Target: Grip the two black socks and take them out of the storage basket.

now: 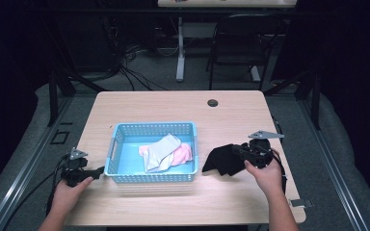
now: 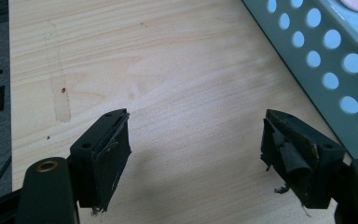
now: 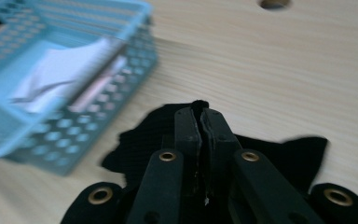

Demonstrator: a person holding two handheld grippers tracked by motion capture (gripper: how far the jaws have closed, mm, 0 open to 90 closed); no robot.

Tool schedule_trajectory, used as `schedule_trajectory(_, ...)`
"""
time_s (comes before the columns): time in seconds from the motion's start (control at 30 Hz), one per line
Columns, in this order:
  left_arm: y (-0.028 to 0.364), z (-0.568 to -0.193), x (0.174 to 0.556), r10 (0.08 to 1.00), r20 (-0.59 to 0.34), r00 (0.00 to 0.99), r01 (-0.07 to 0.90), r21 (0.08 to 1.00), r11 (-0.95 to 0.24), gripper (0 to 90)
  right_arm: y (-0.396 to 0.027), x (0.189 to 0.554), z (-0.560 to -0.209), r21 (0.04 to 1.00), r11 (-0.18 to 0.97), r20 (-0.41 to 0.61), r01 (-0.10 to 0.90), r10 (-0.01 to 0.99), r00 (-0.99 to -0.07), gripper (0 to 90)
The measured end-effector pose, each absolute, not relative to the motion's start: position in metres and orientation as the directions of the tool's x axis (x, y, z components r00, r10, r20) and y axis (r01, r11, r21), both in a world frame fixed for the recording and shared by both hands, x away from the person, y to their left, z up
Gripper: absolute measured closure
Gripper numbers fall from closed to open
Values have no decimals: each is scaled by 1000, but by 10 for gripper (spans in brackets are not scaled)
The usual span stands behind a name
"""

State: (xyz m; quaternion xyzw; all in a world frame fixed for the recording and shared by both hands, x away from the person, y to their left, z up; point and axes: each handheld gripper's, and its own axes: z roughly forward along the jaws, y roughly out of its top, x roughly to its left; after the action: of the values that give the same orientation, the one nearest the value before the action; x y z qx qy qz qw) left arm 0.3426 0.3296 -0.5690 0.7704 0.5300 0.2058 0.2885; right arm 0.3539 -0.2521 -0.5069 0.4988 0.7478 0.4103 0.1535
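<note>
Closed right gripper (image 3: 200,114) jaws are clamped on soft, light black cloth (image 1: 224,160) at its three-o'clock edge; left gripper (image 2: 196,140) is held apart.

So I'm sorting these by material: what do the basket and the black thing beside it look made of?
The basket looks like moulded light-blue plastic: rigid walls, even round holes, slight sheen. The black item looks like matte soft fabric: it lies limp with an uneven outline, pinched by the right gripper.

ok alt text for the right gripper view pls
The right gripper, jaws shut, pinches a fold of black cloth lying on a wooden table. A blue basket holding pale cloth sits blurred at upper left.
</note>
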Motion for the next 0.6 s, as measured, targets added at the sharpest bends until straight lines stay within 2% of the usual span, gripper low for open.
schedule_trajectory(0.03,330,-569,342,935,9,354,698,663,-271,237,-260,359,-518,752,130,188,647,898,-399,853)
schedule_trajectory(0.2,330,-569,342,936,8,353,700,661,-269,237,-271,363,-526,740,68,211,669,922,-326,832)
schedule_trajectory(0.37,330,-569,342,937,6,349,700,663,-265,237,-278,366,-529,753,26,219,658,933,-287,801)
schedule_trajectory(0.6,331,-569,342,936,7,352,700,662,-268,237,-281,365,-533,750,18,222,661,935,-278,783)
